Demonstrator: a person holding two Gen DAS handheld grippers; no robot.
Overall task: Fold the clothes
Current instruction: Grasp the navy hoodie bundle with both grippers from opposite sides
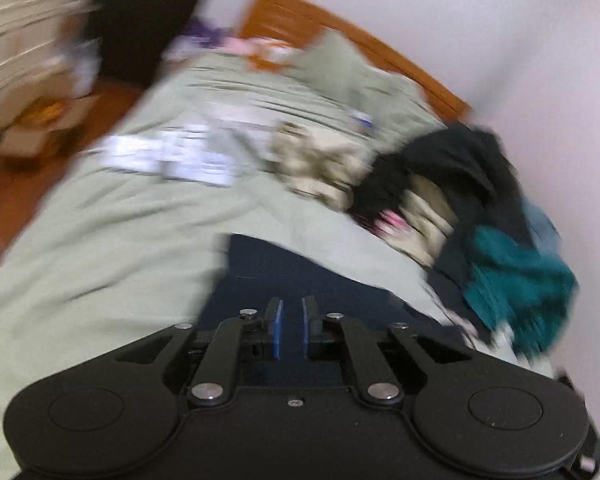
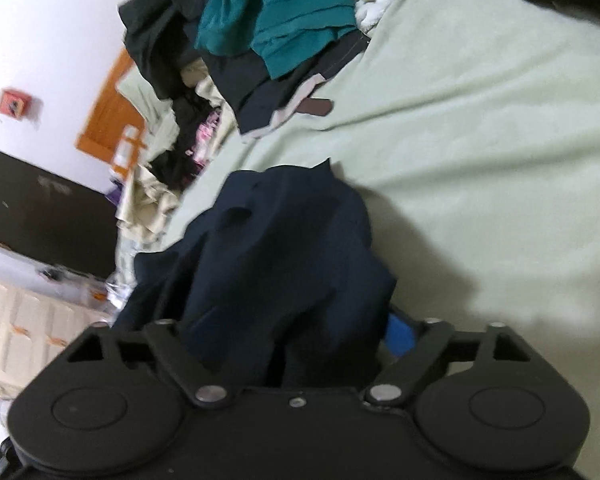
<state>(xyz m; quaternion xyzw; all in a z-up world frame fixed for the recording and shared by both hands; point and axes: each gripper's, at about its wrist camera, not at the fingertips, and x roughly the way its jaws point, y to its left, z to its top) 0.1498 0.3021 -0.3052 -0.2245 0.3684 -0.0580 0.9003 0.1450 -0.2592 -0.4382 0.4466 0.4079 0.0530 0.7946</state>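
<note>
No brand, label or legible writing is showing in either view; the left wrist view is heavily motion-blurred.

In the right wrist view we are seeing the right gripper (image 2: 300,344) with its jaws clamped on a bunched navy garment (image 2: 284,264). The cloth is rising from the jaws toward the frame centre, long axis roughly bottom to top, over the pale green bed (image 2: 480,160).

In the left wrist view we are seeing the left gripper (image 1: 292,330) with its jaws slightly apart, a narrow gap between the blue pads (image 1: 278,332), nothing between them. The navy garment (image 1: 284,272) is lying just beyond them at lower centre.

A clothes pile (image 1: 460,208) is sitting at the right; a wooden headboard (image 1: 340,36) is at upper centre.
</note>
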